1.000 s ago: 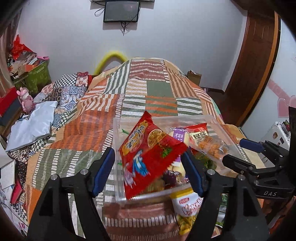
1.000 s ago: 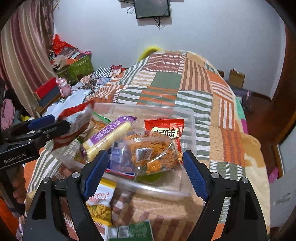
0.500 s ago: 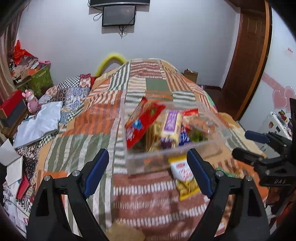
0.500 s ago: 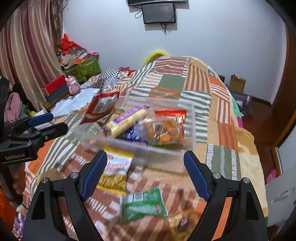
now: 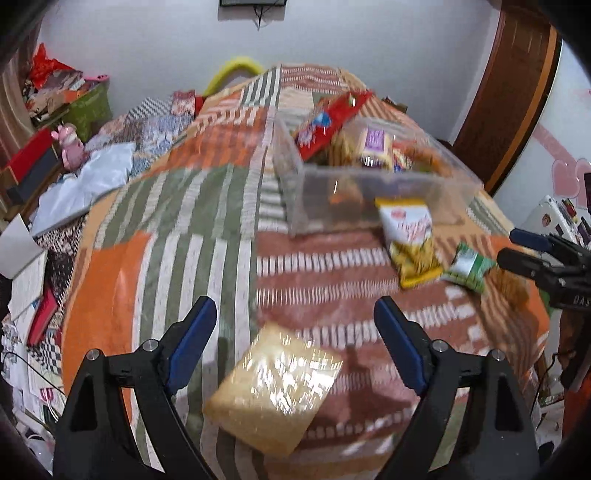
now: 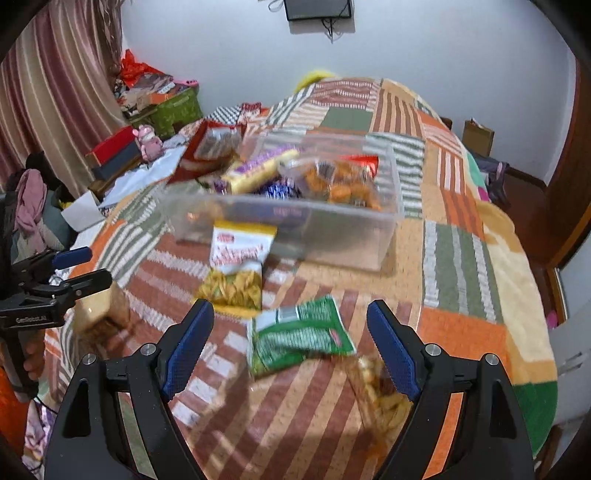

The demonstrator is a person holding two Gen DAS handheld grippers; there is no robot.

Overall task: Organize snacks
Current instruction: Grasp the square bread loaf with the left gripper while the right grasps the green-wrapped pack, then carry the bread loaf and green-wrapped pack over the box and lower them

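A clear plastic bin [image 5: 369, 192] [image 6: 317, 229] on the patchwork bed holds several snacks, with a red packet [image 5: 328, 122] leaning at its left rim. A yellow chip bag [image 5: 410, 240] [image 6: 236, 266], a green packet [image 5: 469, 266] [image 6: 299, 336] and a clear bag of fried snacks [image 6: 380, 391] lie on the bed in front of the bin. A tan wrapped packet [image 5: 273, 391] [image 6: 99, 314] lies nearest. My left gripper [image 5: 295, 343] is open and empty above the tan packet. My right gripper [image 6: 291, 347] is open and empty above the green packet.
The patchwork bedspread [image 5: 207, 206] covers the whole bed. At the left are a pink toy [image 5: 68, 149], a red box [image 6: 114, 146], a green crate [image 6: 173, 110], papers and clothes. A wooden door [image 5: 513, 85] stands at the right, a wall screen [image 6: 317, 9] beyond.
Both grippers have pulled back from the bin toward the near end of the bed. The red packet, earlier between my left fingers, now rests in the bin. More loose packets have come into view.
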